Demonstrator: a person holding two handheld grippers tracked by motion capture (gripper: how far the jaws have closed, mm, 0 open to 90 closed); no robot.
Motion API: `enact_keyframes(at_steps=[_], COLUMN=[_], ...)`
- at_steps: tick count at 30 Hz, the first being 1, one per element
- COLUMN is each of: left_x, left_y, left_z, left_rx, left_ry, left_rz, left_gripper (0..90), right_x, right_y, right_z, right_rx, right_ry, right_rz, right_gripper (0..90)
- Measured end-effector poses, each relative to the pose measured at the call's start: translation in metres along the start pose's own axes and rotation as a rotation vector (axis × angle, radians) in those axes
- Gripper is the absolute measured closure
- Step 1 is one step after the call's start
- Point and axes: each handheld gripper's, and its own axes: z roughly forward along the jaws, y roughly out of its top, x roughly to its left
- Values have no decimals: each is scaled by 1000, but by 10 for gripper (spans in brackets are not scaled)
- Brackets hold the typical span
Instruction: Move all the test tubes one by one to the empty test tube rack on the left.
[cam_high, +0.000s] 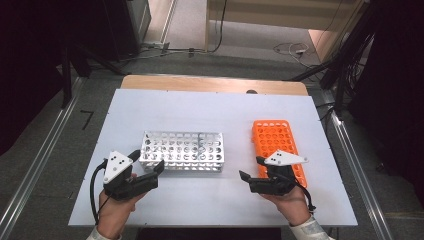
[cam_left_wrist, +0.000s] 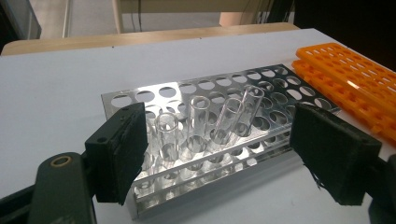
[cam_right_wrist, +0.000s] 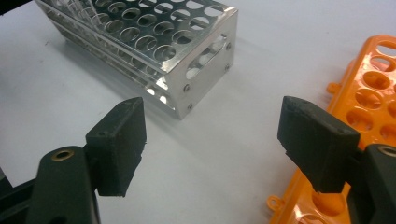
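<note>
The clear glass test tubes (cam_left_wrist: 201, 123) are standing in the near-left holes of the shiny steel perforated rack (cam_high: 182, 150) mid-table, and the left gripper (cam_high: 148, 161), jaws gaping wide and empty, is facing them, so it should close on one tube only, while the right gripper (cam_high: 252, 167), equally open and empty, is idling beside the orange plastic rack (cam_high: 277, 142).

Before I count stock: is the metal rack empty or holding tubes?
Holding tubes: four clear glass tubes stand in the metal rack; one leans.
</note>
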Motion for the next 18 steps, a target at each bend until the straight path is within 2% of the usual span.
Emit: enact_keyframes(at_steps=[13,18], left_x=[5,1], left_y=[-1,-3], left_z=[0,4], left_rx=[8,23], left_ry=[14,6], left_rz=[-11,6], left_gripper=[189,189], right_x=[-17,-25], right_y=[-7,-10], right_z=[-16,-22], right_rx=[-23,-28], right_ry=[-43,-59], right_rz=[35,57], right_gripper=[222,222])
